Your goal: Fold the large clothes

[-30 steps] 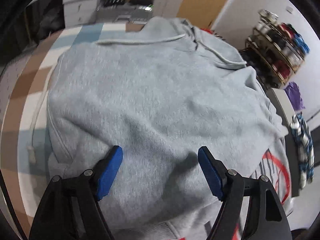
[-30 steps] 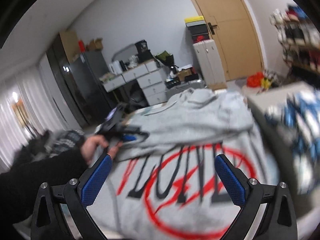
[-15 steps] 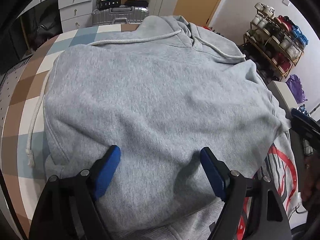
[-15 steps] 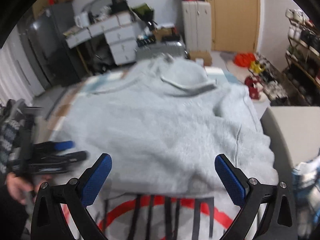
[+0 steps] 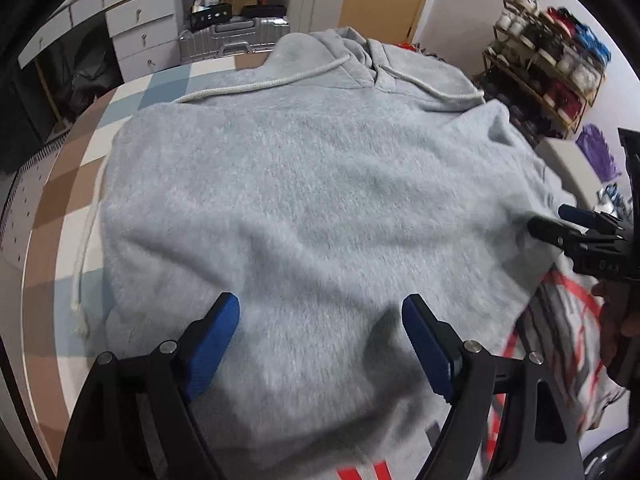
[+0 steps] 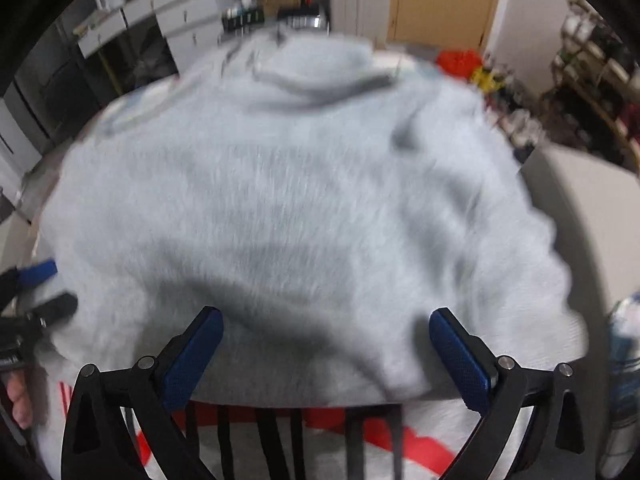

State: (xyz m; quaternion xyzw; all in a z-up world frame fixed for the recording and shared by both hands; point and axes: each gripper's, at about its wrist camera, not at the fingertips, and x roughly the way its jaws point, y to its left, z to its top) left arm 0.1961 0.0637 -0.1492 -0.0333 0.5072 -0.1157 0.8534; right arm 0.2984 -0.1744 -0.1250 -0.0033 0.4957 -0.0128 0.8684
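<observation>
A large grey hoodie lies flat on the checked table, hood and white drawstring at the far end. A folded part covers most of its red and black print, which shows at the near edge. My left gripper is open and empty, hovering over the hoodie's near left part. My right gripper is open and empty above the hoodie, near the folded edge. It also shows at the right of the left wrist view. The right wrist view is blurred.
The checked table shows bare at the left. A white surface adjoins at the right. A shoe rack stands far right. Drawers and a silver suitcase stand behind the table.
My right gripper has swung down and forward from a raised view of the room to low over the hoodie. My left gripper has shifted slightly. Both stay open.
</observation>
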